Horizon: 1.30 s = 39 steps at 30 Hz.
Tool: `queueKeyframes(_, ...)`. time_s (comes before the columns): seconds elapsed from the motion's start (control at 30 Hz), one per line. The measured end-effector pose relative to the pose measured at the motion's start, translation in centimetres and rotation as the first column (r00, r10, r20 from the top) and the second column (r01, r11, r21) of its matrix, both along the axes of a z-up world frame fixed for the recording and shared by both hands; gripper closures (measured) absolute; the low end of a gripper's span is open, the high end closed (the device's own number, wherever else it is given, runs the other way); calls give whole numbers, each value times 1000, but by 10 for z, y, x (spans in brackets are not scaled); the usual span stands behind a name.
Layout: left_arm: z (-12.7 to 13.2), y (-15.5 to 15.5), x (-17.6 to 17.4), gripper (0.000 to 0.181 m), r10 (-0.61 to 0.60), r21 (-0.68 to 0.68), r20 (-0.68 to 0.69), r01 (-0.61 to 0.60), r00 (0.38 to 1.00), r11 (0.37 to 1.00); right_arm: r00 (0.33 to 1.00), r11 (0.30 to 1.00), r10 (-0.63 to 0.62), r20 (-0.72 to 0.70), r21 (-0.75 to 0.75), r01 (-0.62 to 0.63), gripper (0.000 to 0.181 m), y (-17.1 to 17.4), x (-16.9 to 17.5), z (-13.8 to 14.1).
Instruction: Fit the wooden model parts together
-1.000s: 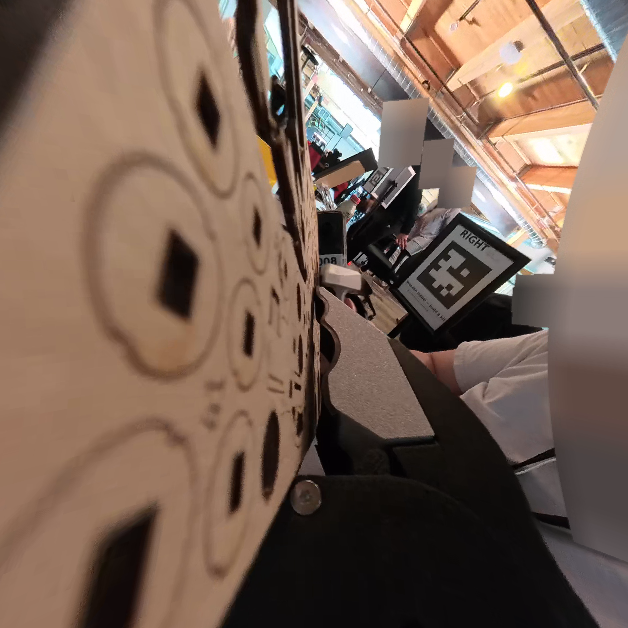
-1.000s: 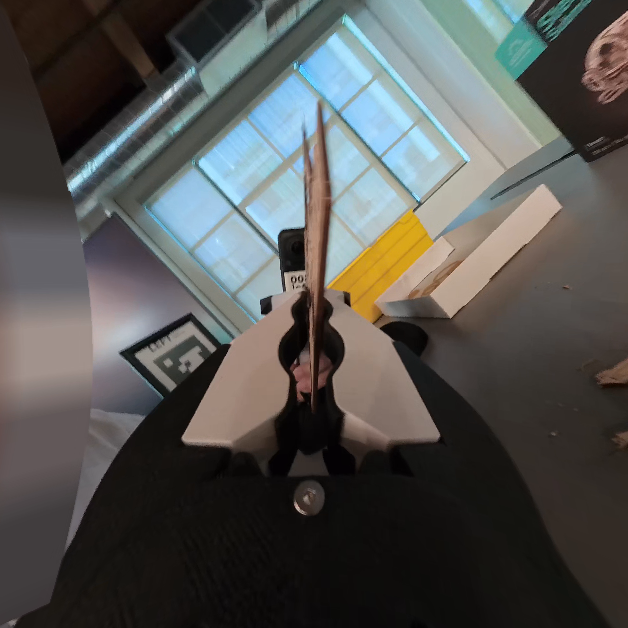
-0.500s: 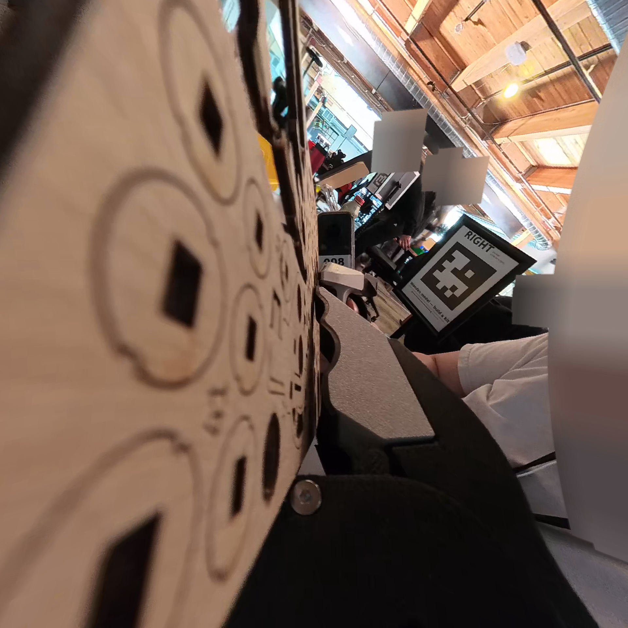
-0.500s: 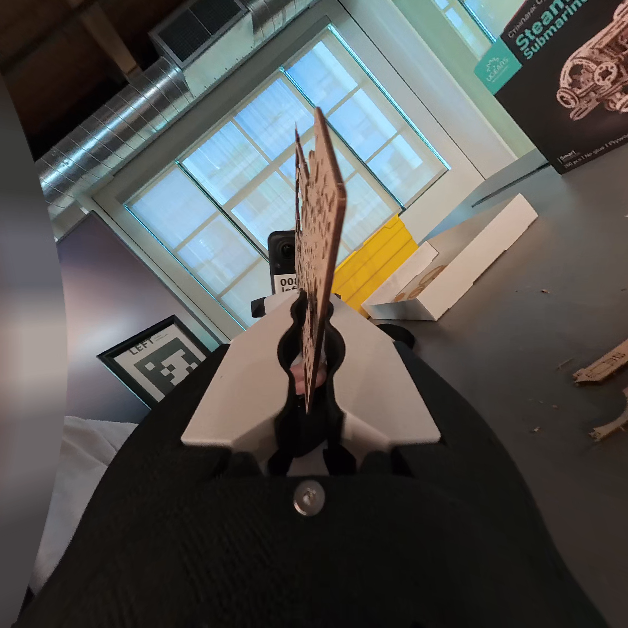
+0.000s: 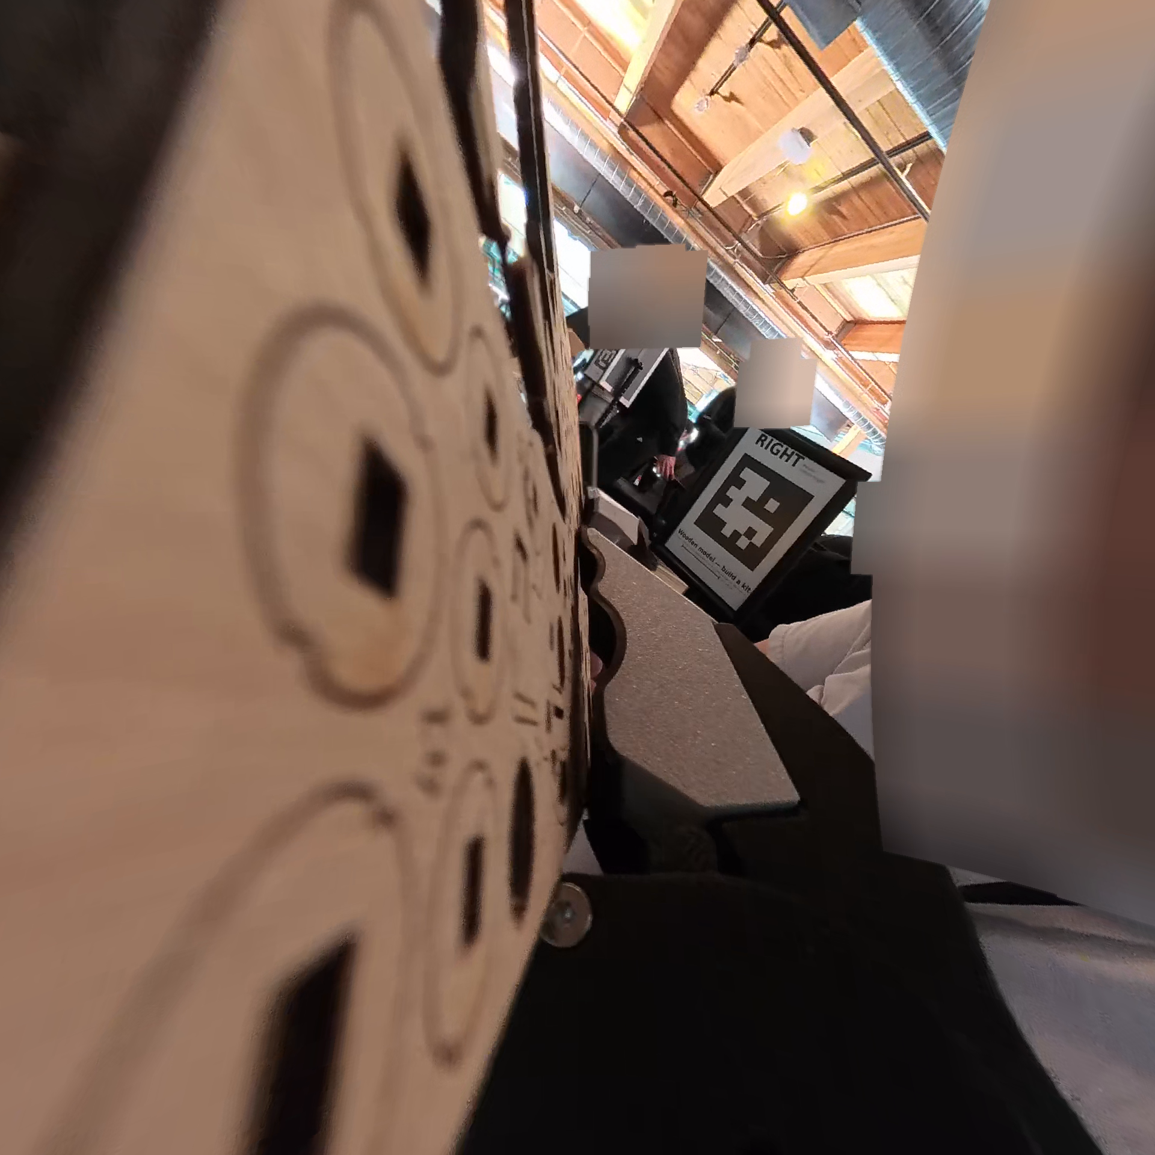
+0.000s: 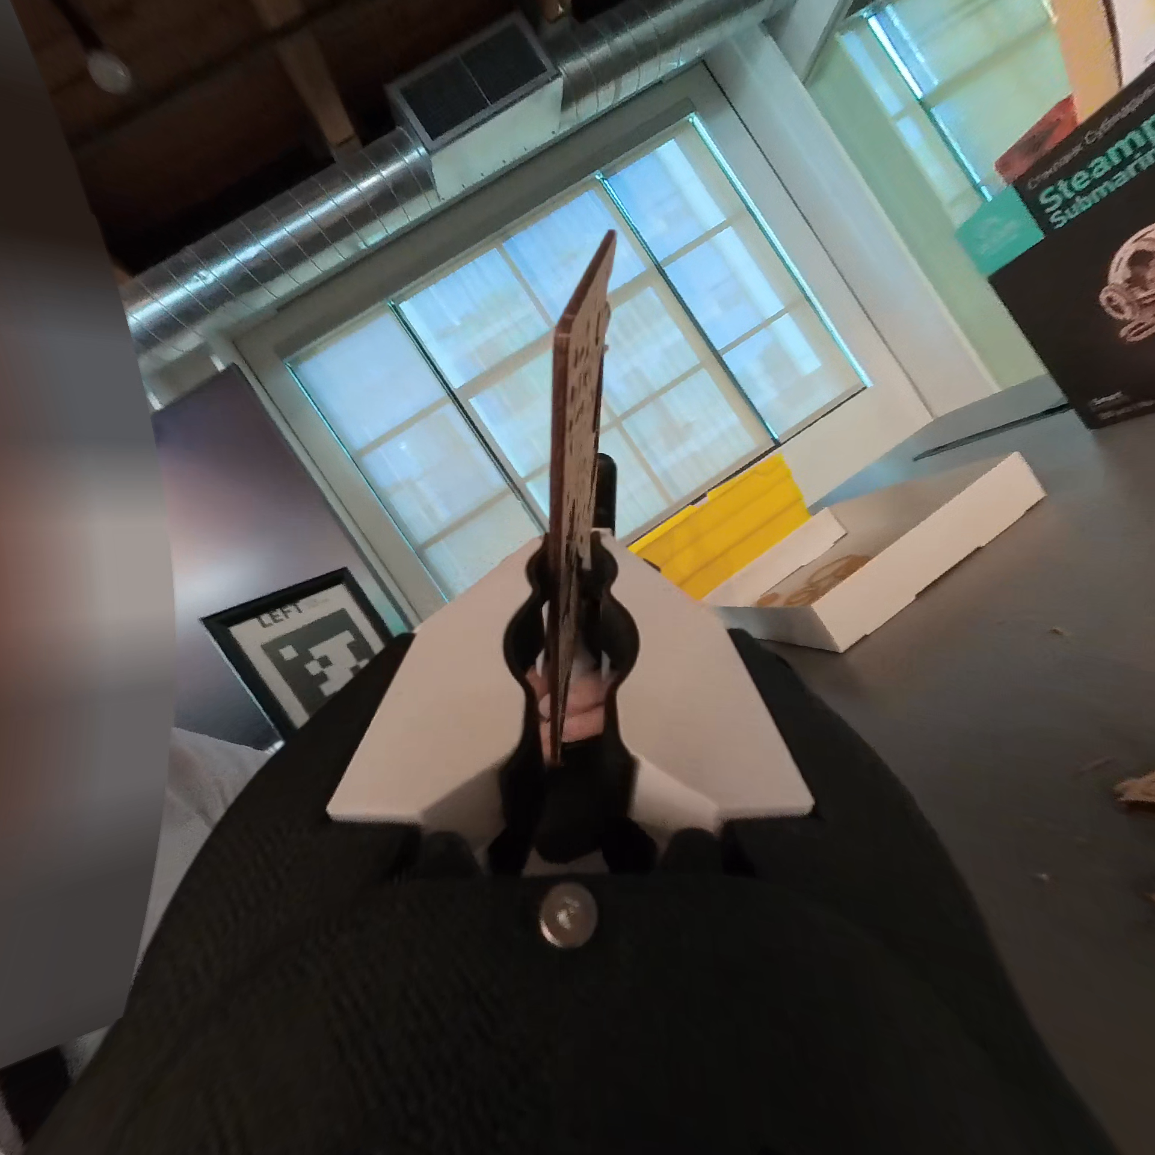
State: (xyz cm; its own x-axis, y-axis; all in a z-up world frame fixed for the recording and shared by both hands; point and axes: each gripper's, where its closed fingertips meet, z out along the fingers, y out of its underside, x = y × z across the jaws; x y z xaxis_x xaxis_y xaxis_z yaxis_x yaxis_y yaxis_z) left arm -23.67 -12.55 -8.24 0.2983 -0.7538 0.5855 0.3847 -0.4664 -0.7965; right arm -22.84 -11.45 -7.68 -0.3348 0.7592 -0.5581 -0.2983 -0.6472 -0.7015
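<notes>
A laser-cut wooden sheet (image 5: 250, 625) with round parts and square holes fills the left half of the left wrist view. My left gripper (image 5: 584, 562) is shut on its edge. Only its grey right finger (image 5: 675, 687) shows; the sheet hides the other. In the right wrist view the same sheet (image 6: 578, 437) stands almost edge-on, tilted slightly right. My right gripper (image 6: 572, 562) is shut on it between its two white fingers (image 6: 450, 700). The left gripper's black camera (image 6: 605, 494) peeks out behind the sheet. The sheet is held up in the air.
A dark table (image 6: 969, 750) lies to the right, with a shallow white box (image 6: 875, 575) holding wooden sheets, a yellow bin (image 6: 731, 525), a black kit box (image 6: 1094, 325) and wood scraps (image 6: 1134, 806). Framed marker cards (image 5: 762, 519) (image 6: 300, 656) and people stand behind. The grippers are tip to tip, or close to it.
Both grippers keep hold of the sheet. The pair has turned, so the room looks more level in the right view and the sheet now shows a little of its face.
</notes>
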Motion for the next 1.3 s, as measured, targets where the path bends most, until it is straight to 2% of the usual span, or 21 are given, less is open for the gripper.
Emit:
queueKeyframes(0.2,2,-2,2,181,12,46,-34,-10,999,999,1000,999,-2,28,41,1,170,-5,-4,-2)
queueKeyframes(0.37,-5,-1,6,181,49,75,-120,-40,992,996,999,1000,4,33,30,-5,169,-5,-6,-3)
queueKeyframes(0.5,-8,0,8,181,72,86,-158,-59,985,995,997,999,-7,72,44,4,180,-5,-10,-8)
queueKeyframes(0.63,-10,1,8,181,89,87,-179,-74,980,993,996,999,-18,90,52,13,180,-4,-10,-11)
queueKeyframes(0.93,-14,4,7,179,161,130,-254,-132,954,983,981,986,-125,147,126,107,173,2,-11,-17)
queueKeyframes(1.0,-12,2,8,181,135,112,-226,-112,965,987,988,992,-92,123,103,79,173,1,-10,-15)
queueKeyframes(1.1,-4,-2,8,181,49,58,-111,-43,993,997,999,996,-36,35,82,33,180,-5,-6,-2)
queueKeyframes(1.2,1,-3,3,181,18,29,-38,-17,999,999,998,994,-61,-30,84,64,175,-2,5,8)
queueKeyframes(1.3,3,-3,1,181,22,33,-27,-21,999,999,994,991,-103,-35,86,106,171,4,11,9)
